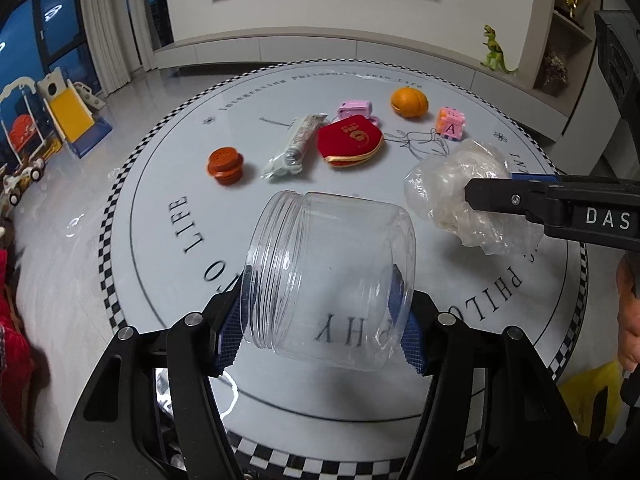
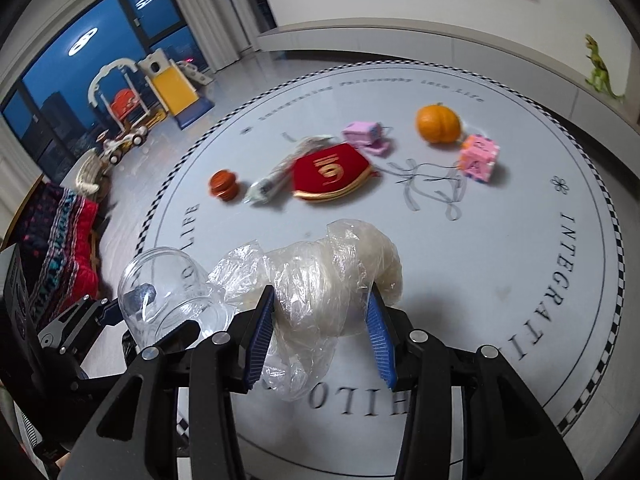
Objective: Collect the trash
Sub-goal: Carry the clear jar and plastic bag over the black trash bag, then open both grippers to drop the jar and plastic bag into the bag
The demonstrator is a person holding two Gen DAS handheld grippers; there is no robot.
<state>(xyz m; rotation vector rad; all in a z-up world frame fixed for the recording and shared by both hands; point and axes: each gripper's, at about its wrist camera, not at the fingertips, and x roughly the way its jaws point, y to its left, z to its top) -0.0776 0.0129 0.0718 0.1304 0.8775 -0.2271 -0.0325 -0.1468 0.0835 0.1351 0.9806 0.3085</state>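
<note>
The left gripper [image 1: 324, 312] holds a clear plastic jar [image 1: 332, 280] above the round table [image 1: 168, 240], its blue pads pinching the jar's sides; the jar lies tilted with its threaded, lidless mouth toward the upper left. The right gripper [image 2: 320, 332] pinches a crumpled wad of clear plastic wrap [image 2: 320, 280] between its blue pads, held off the table surface and just right of the jar. In the left wrist view the right gripper's black finger enters from the right edge, closed on the wrap [image 1: 460, 196], and part of a hand [image 1: 630, 312] shows at the right edge. On the far half of the table lie an orange-brown stopper [image 1: 225, 166], a rolled wrapper [image 1: 294, 148], a red pouch with gold trim [image 1: 351, 140], a small pink toy [image 1: 355, 110], an orange [image 1: 409, 102] and a pink block marked A [image 1: 451, 124], all well apart from both grippers. A green toy dinosaur [image 1: 495, 50] stands on the ledge beyond. Children's play equipment sits on the floor at left.
</note>
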